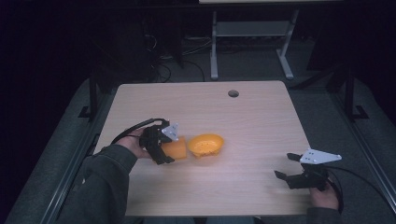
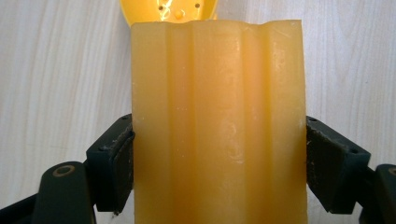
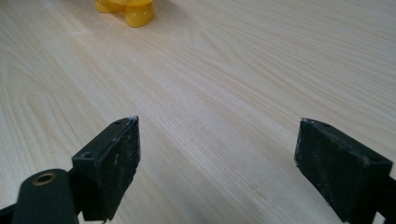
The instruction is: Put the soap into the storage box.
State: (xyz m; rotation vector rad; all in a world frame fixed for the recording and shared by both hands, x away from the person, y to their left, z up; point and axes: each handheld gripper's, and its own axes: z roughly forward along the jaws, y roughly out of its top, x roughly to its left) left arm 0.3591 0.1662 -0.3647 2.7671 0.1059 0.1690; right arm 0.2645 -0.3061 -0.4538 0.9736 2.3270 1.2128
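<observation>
- Left tool [image 1: 170, 150] grasps a ribbed orange block [image 2: 219, 126] beside the yellow bowl [image 1: 206, 145].
- Right tool [image 1: 286, 166] hovers released, near right of the table [image 1: 252, 121].

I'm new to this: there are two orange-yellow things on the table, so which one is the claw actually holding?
The ribbed block, clamped between the left claw jaws. The bowl sits free on the table just beyond it.

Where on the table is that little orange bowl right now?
In the high view the orange bowl sits left of the table's middle, right beside the ridged orange block clamped in the left gripper.
</observation>
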